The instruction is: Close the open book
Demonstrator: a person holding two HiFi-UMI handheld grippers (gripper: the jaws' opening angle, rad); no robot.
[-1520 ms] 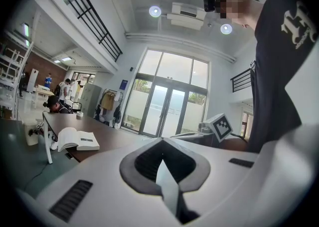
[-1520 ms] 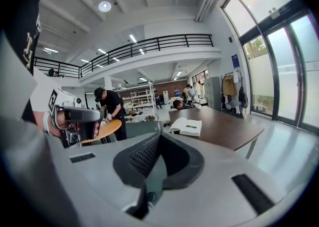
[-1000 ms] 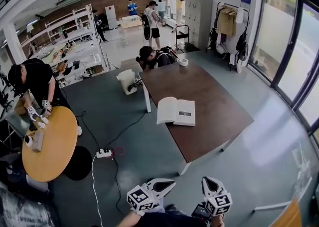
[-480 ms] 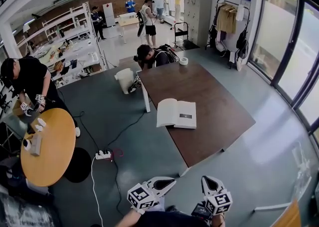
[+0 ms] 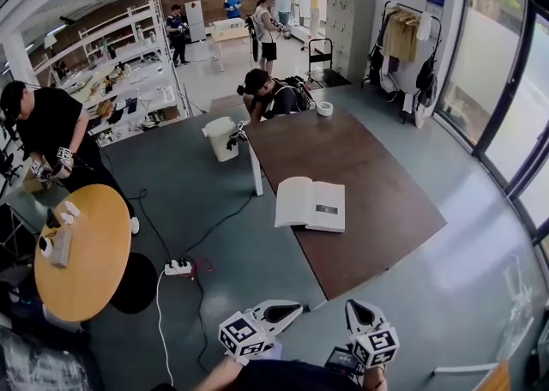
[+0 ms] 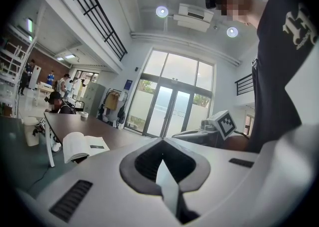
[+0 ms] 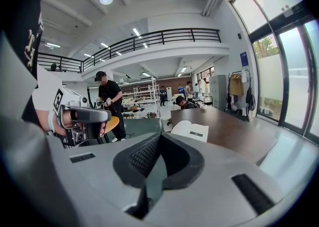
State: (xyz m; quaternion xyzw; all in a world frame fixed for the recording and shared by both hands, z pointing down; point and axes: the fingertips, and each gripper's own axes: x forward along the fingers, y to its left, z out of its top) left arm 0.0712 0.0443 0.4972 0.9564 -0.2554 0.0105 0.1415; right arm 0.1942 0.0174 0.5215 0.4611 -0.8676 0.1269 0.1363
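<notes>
Approach step, I judge: my left hand-held gripper [image 5: 290, 310] and right hand-held gripper [image 5: 353, 314] are both closed tight, empty, well short of the counter [image 5: 377, 166]. The open book [image 5: 310, 204] lies at its left edge. Next, reach it and fold one half over.

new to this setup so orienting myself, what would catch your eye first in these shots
The open book stands out first, pale pages up, near the left edge of the dark brown table mid-room. A round orange table glows at the far left. At the bottom edge, the left gripper and right gripper are both shut and empty, well short of the book.
</notes>
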